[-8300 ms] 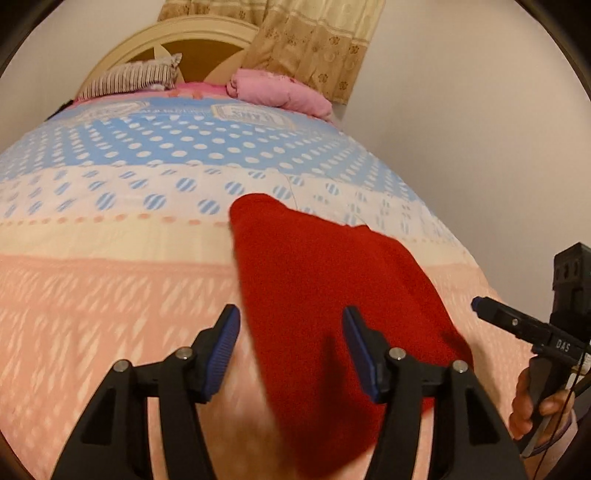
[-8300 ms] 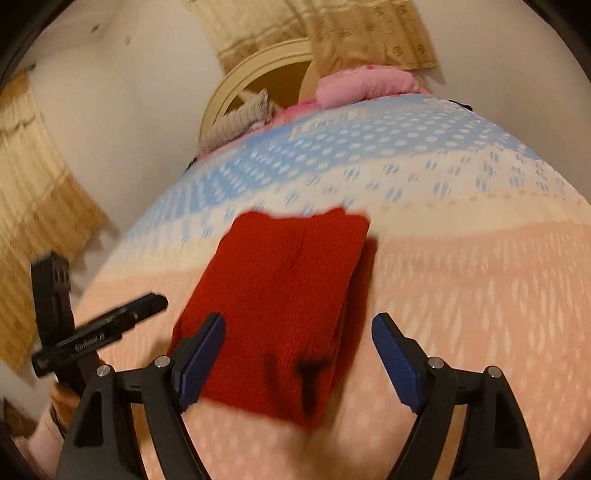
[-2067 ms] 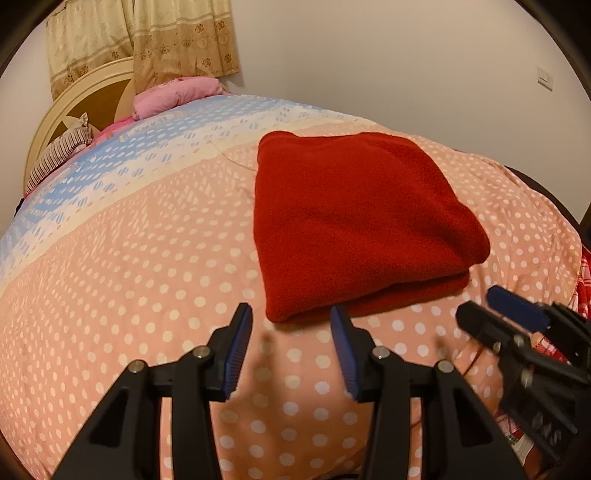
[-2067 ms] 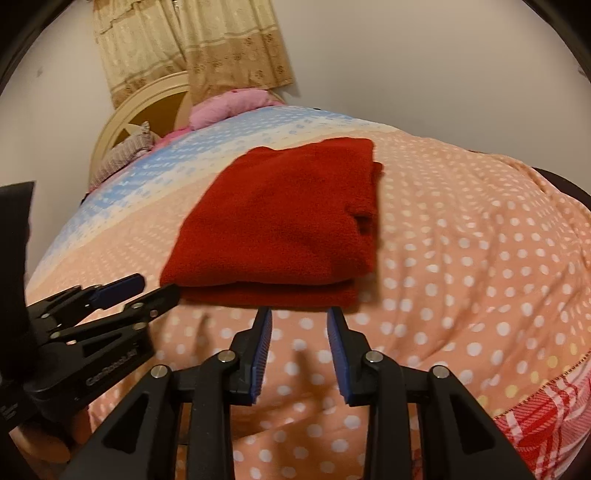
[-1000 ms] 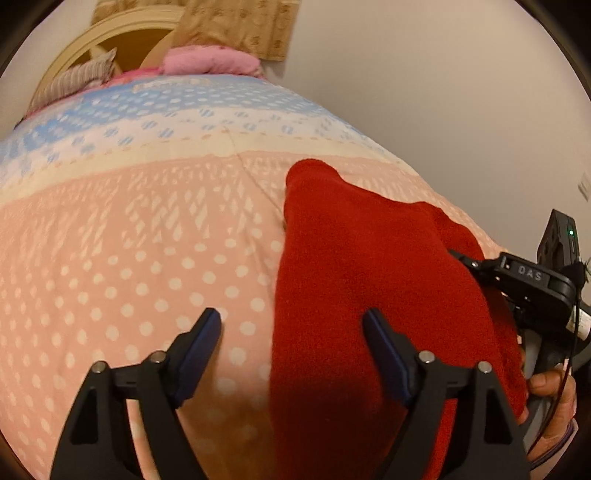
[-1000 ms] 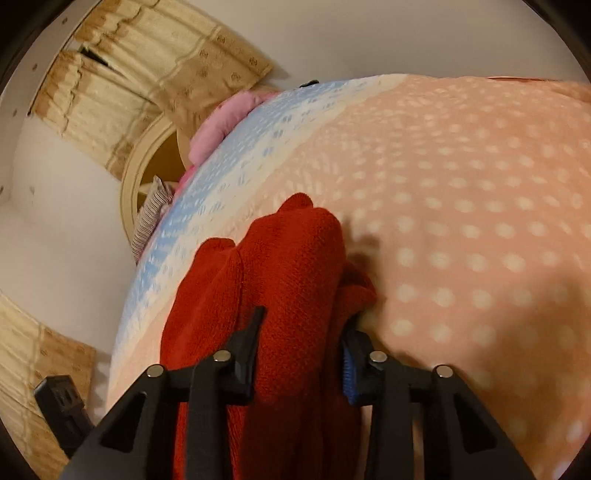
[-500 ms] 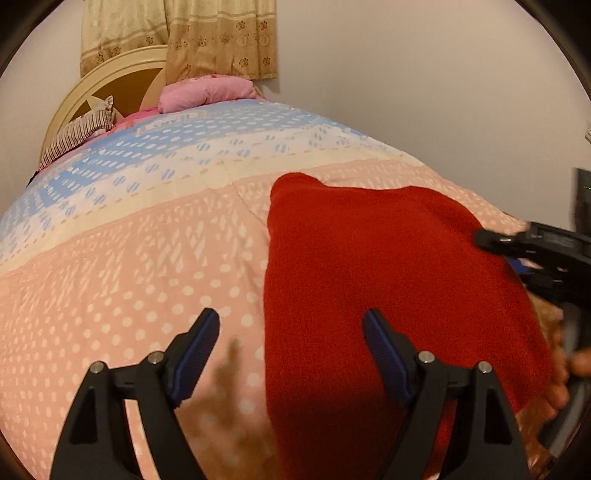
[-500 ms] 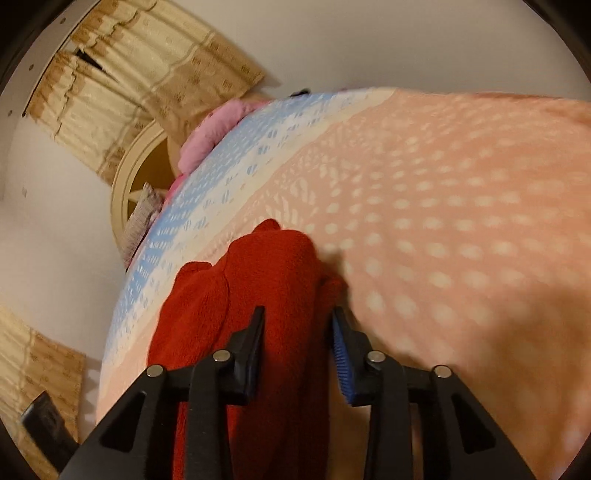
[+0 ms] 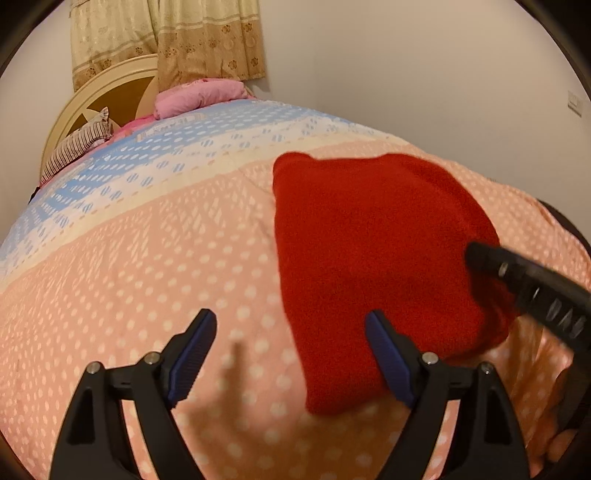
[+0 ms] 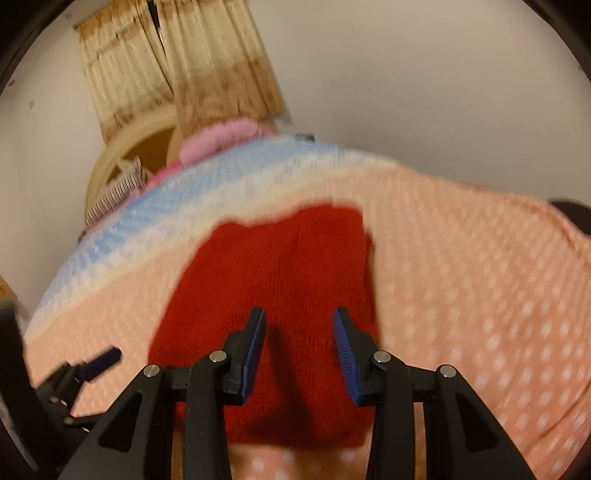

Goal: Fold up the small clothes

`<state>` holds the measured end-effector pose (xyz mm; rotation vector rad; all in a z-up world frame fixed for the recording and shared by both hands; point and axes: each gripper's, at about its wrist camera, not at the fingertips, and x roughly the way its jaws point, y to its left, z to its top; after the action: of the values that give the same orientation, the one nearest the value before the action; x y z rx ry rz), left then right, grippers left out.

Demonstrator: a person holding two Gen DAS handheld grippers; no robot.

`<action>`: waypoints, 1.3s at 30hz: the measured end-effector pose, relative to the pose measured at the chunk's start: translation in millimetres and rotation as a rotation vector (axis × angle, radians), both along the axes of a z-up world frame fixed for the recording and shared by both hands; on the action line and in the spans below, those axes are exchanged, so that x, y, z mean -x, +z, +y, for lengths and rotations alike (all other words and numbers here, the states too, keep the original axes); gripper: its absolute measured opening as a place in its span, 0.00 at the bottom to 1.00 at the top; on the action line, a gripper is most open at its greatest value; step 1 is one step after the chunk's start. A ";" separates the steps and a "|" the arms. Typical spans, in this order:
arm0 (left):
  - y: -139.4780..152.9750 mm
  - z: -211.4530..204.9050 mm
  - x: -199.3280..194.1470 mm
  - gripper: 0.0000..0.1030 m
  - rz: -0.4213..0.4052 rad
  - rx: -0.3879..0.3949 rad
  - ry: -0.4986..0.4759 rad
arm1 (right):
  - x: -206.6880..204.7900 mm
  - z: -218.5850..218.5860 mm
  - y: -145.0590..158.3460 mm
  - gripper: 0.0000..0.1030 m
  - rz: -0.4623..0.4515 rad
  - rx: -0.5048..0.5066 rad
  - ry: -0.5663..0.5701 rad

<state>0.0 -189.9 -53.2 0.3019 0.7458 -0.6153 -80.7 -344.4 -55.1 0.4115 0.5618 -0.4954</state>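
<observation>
I'm watching the folded red sweater [image 9: 376, 251] lying on the bed [image 9: 140, 266] | left claw [image 9: 291, 354] gaping wide at its 7 o'clock corner | right claw [image 10: 299, 350] hovering narrowly parted, gripping nothing.

dotted quilt [image 9: 147, 258], pink pillow [image 9: 199, 92], curtain [image 9: 166, 33]

Right-wrist view motion-blurred; red cloth [image 10: 291, 280] near edge behind the jaws.

A red knit garment [image 9: 373, 251] lies apparently folded on the bedspread [image 9: 147, 258].
</observation>
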 end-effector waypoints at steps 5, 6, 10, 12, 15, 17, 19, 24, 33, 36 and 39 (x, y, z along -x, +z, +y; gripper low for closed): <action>-4.3 3.6 3.5 0.86 -0.001 -0.033 -0.012 | 7.5 12.6 -18.5 0.43 0.073 0.042 -0.016; -3.4 5.2 5.1 0.86 -0.003 -0.030 -0.015 | 7.3 12.7 -21.2 0.45 0.091 0.042 -0.016; 2.5 17.8 18.2 0.86 -0.041 -0.020 -0.034 | 30.4 23.6 -16.5 0.45 0.041 0.046 -0.035; 3.6 24.5 25.7 0.89 -0.063 -0.025 -0.035 | 42.0 35.6 -14.1 0.45 0.027 0.065 -0.046; 3.1 34.9 36.2 0.97 -0.070 -0.016 -0.040 | 58.8 57.1 -11.2 0.49 0.024 0.099 -0.053; 2.5 39.4 42.4 0.99 -0.070 -0.017 -0.038 | 67.8 70.4 -10.9 0.59 0.043 0.128 -0.057; 1.8 42.2 48.3 1.00 -0.068 -0.014 -0.051 | 74.1 81.7 -10.1 0.63 0.056 0.154 -0.075; 0.2 48.1 54.2 1.00 -0.102 -0.074 -0.030 | 69.7 90.6 -13.1 0.65 0.108 0.155 -0.087; -10.2 68.3 53.2 1.00 -0.034 -0.148 0.027 | 71.6 104.8 -16.9 0.66 0.193 0.116 -0.127; -4.3 72.8 56.0 1.00 -0.037 -0.133 0.020 | 73.2 103.1 -18.6 0.66 0.188 0.054 -0.123; 16.3 78.3 63.3 1.00 -0.115 -0.103 0.035 | 77.2 108.1 -7.1 0.66 0.159 0.071 -0.141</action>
<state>-63.3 -111.6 -36.8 0.4153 0.6717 -0.5230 -157.9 -236.3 -62.2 0.3469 0.6687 -0.6861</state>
